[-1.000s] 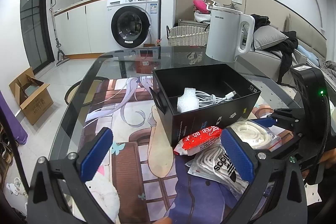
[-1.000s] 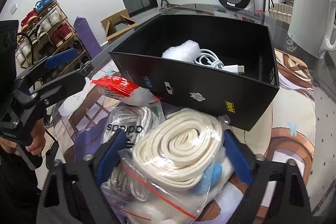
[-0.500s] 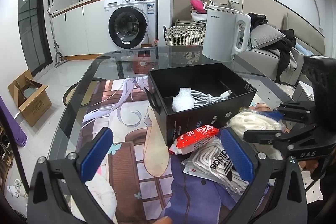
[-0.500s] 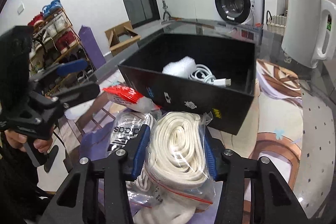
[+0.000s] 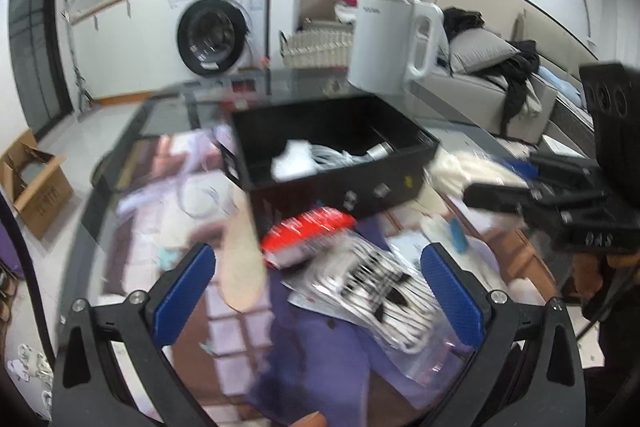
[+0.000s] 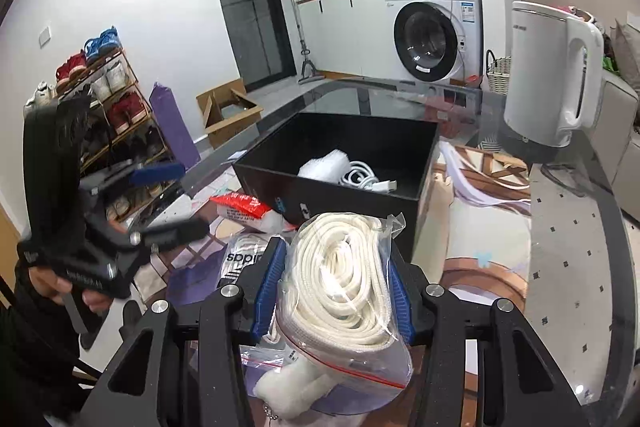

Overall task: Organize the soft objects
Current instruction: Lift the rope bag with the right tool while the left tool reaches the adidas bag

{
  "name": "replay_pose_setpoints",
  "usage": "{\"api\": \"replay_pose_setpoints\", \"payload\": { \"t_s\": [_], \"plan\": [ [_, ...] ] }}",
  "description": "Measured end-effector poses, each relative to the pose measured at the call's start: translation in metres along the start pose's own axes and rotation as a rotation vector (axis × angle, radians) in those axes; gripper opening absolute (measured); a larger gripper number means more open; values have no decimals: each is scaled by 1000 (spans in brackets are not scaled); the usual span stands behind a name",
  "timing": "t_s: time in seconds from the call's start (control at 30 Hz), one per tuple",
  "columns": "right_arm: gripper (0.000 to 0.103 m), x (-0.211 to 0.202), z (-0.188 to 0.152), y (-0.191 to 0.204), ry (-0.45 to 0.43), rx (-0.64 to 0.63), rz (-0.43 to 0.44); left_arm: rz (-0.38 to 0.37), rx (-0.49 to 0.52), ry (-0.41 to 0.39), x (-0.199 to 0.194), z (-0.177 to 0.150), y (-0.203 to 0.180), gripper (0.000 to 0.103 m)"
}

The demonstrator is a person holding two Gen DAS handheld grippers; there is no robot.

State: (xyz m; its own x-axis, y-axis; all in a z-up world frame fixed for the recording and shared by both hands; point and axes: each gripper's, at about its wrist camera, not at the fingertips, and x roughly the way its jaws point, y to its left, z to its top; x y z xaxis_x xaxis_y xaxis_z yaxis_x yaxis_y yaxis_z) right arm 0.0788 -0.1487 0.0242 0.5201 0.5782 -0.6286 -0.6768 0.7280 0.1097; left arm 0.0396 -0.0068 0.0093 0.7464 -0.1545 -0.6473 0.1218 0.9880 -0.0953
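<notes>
Nearest the right wrist camera, the right hand-held gripper [image 6: 332,287] has just closed its jaws on a clear zip bag of coiled white cord [image 6: 340,279], the blue pads [image 6: 269,283] pressing both flanks so the coil bulges between them. The bag looks light and squashy, with slick plastic skin; a hold across the thick middle of the coil seems safer than the loose sealed edge, which would likely slide. The left hand-held gripper [image 5: 316,291] hangs wide apart over a striped packet [image 5: 376,291] on the desk [image 6: 568,227], holding nothing; that view is blurred, so the packet's contents are uncertain. Just beyond lies a red-and-white pack [image 6: 240,207], touching the black box [image 6: 424,163], where white foam [image 6: 324,165] and a cable [image 6: 360,177] already sit. Farther off stands a white kettle [image 6: 552,75].
</notes>
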Motion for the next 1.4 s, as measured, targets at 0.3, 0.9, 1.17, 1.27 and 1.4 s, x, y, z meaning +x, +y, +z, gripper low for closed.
{"api": "replay_pose_setpoints", "payload": {
  "t_s": [0.3,0.9,1.17,1.27,1.4],
  "plan": [
    [48,-13,3,-12,-26,24,-22,0,58,106,25,-14,-29,103],
    [48,-4,1,-11,-9,25,-12,12,11,184,23,-21,-9,103],
    [48,2,-2,-3,-4,-8,-46,31,25,168,31,-24,-33,103],
    [48,2,-2,4,-7,-35,-85,53,31,170,36,-24,-36,103],
    [48,4,-3,10,-7,-63,-129,83,17,174,41,-26,-35,103]
  ]
}}
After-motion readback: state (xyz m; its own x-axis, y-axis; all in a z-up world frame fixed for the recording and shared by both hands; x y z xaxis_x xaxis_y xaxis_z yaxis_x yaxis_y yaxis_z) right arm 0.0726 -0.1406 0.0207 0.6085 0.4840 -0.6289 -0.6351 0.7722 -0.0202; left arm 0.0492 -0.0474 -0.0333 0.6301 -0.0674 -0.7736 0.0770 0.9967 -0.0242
